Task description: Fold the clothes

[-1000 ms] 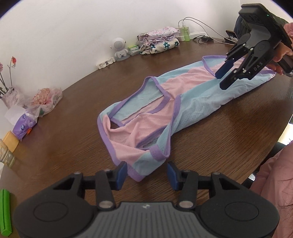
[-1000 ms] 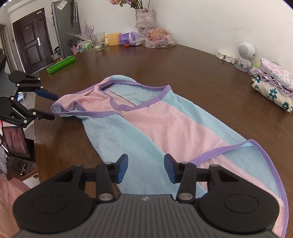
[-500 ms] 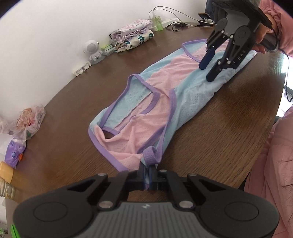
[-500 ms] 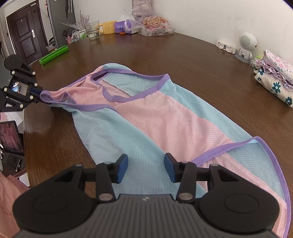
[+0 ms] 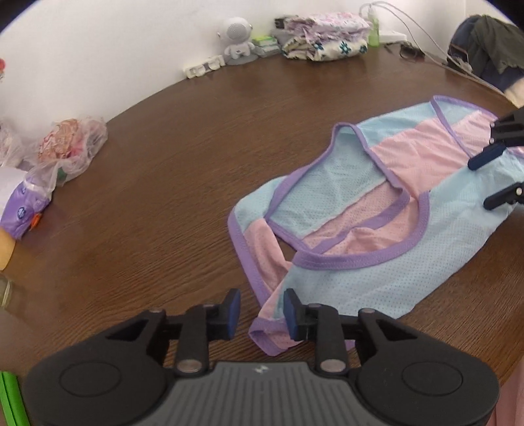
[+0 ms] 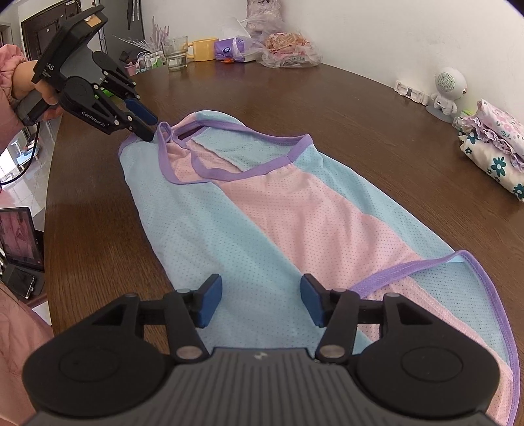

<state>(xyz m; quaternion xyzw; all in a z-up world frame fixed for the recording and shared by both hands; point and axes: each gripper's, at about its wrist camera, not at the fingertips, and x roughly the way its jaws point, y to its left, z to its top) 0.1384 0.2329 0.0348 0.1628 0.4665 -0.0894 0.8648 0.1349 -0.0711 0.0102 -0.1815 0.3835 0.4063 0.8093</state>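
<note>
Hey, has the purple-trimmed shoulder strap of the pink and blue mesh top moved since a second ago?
Yes. The purple-trimmed shoulder strap has shifted inward from the brown wooden table edge, where the opening left gripper let it go.

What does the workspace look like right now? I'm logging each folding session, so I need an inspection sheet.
Surface: brown wooden table, mostly bare around the garment.
Job's things: pink, blue and purple mesh garment lying spread out flat; a shoulder strap bunched at the near end.
Clutter: folded floral clothes, small white robot figure, plastic bags, glass, yellow mug.
Grippers: left gripper opening, the strap between its jaws but not pinched; right gripper opening above the garment's lower part, gripping nothing.
Cables: wires by the wall.
Surroundings: white wall, dark door, a screen beside the table.
</note>
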